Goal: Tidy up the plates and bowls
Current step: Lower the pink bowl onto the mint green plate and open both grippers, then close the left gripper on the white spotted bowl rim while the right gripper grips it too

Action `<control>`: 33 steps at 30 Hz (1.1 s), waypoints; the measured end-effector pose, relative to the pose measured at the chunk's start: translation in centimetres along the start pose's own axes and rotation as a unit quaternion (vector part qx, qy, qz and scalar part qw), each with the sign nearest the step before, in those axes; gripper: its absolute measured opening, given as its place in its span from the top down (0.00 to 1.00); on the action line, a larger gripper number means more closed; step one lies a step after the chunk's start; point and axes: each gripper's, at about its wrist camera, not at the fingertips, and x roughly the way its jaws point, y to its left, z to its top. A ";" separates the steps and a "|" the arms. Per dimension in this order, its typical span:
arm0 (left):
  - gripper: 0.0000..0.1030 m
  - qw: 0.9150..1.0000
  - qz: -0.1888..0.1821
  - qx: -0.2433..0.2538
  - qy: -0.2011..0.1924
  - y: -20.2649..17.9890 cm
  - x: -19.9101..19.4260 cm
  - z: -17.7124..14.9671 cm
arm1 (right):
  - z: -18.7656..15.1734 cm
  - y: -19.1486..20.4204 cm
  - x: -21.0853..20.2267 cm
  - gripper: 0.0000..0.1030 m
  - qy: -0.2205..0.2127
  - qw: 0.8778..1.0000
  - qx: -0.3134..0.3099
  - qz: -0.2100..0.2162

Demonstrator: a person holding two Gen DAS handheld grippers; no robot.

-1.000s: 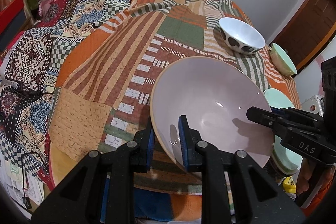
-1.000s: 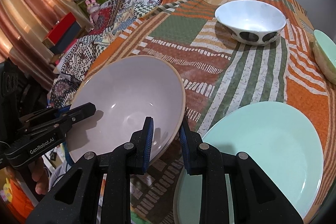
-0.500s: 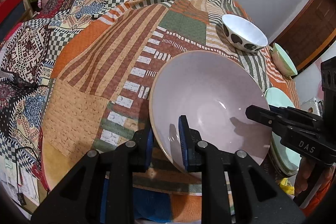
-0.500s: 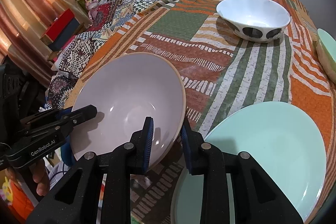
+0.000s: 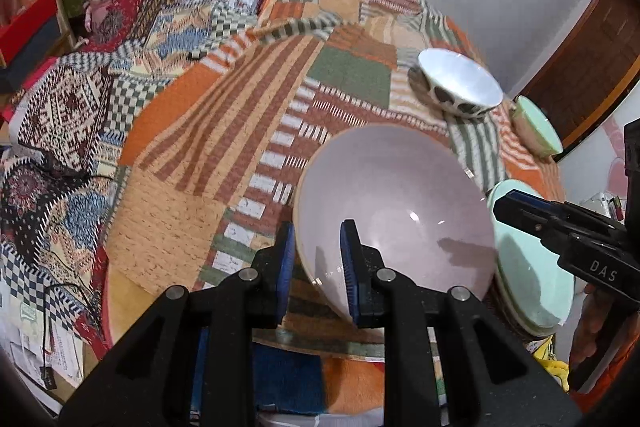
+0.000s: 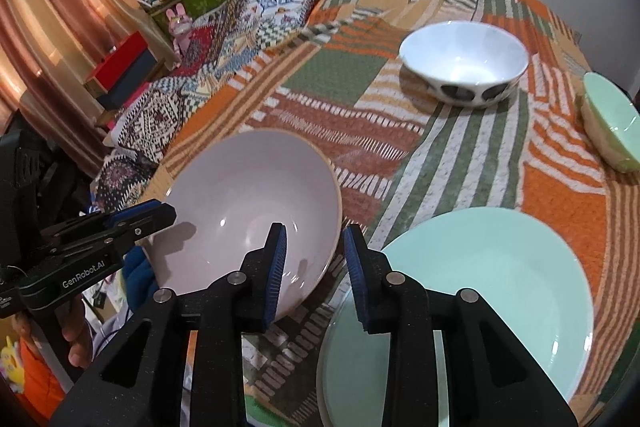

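Our left tool grips the pink bowl by its rim, lifted beside the mint plates; our right tool is opening, releasing the opposite rim.

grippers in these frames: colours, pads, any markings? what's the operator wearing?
Both are matte black plastic with two straight fingers, ribbed blue pads and silver pivot screws. The left gripper is printed GenRobot.AI in white on its side; the right gripper reads DAS. Orange clothing shows beside each hand; no cables visible on either gripper.
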 end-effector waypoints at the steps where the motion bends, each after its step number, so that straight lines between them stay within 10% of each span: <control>1: 0.79 1.000 -0.002 0.003 -0.006 -0.2 -0.6 0.2 | 0.1 -0.1 -0.6 0.71 -0.008 1.000 0.001 0.000; 12: 0.74 0.992 0.008 0.073 -0.100 -4.6 -6.7 4.0 | 1.4 -1.7 -6.3 0.56 -0.090 0.996 0.002 -0.025; 17: 0.53 0.985 0.013 0.102 -0.139 -7.1 -8.0 5.1 | 2.2 -3.3 -8.6 0.47 -0.126 0.991 0.017 -0.041; 33: 0.32 0.982 -0.011 0.131 -0.138 -12.2 -4.5 10.8 | 5.0 -8.4 -11.4 0.34 -0.179 0.979 0.052 -0.079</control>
